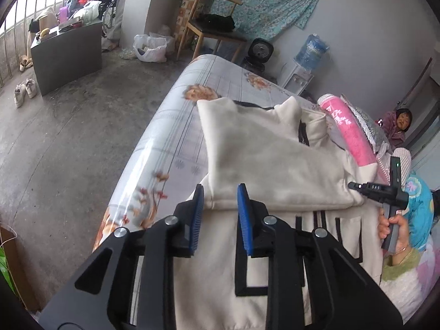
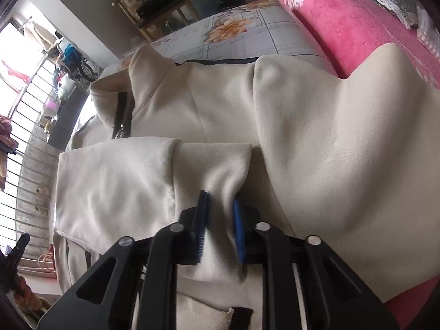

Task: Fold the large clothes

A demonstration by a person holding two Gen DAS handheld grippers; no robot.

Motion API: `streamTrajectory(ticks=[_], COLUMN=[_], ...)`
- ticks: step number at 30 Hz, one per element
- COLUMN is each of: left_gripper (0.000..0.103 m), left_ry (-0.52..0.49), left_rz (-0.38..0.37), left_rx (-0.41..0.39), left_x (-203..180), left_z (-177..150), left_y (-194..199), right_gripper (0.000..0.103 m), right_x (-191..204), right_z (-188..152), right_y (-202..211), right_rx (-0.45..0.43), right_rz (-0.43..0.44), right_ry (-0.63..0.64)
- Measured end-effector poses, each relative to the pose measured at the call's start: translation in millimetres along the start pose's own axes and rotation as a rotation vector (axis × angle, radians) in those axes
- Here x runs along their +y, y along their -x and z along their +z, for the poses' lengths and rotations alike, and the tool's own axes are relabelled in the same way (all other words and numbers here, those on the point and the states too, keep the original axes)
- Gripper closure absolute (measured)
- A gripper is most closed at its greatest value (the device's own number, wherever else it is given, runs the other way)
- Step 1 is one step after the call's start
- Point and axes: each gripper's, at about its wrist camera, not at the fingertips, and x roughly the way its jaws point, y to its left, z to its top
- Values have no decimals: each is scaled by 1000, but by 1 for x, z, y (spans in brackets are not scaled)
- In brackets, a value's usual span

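A cream zip-up jacket (image 1: 275, 151) with a black zipper and black stripes lies partly folded on the flowered bed sheet (image 1: 178, 115). One sleeve is laid across its body. My left gripper (image 1: 220, 185) hovers over the sleeve's hem, open, and its blue pads do not touch the cloth. In the right wrist view the jacket (image 2: 302, 137) fills the frame. My right gripper (image 2: 219, 196) is shut on a raised fold of the sleeve cloth. In the left wrist view the right gripper (image 1: 352, 184) shows at the jacket's right edge, held by a hand (image 1: 390, 225).
A pink rolled blanket (image 1: 349, 129) lies against the jacket's far side. Past the bed stand a wooden chair (image 1: 217, 24), a black fan (image 1: 260, 48) and a water dispenser (image 1: 298, 78). A dark cabinet (image 1: 68, 55) and shoes (image 1: 24, 92) are on the concrete floor. A person (image 1: 398, 126) sits at the far right.
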Motion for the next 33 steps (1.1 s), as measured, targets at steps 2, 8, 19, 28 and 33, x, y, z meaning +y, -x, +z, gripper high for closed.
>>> streamTrajectory(ticks=[2,8,19,28,33], left_gripper=[78,79,79,60,49], left_ry=[9,91,-67,-261,-329], left_rz=[-20,33,29,78,142], left_rx=[5,102,85,194,165], left_x=[1,18,-15,-62,-69], left_z=[23,76,59,12,-4], left_y=[-22,-113,-113,-138,-133], right_gripper=[91,91,83,64,63], right_x=[13,21,-9,51,60], right_z=[-1,1,11,-5,-21], right_y=[17,22,11,-9,-13], right_rx=[-73,-125,-84,-21,5], right_rz=[-22,-39,-153,-60,-152], right_ry=[60,103,86,272,281])
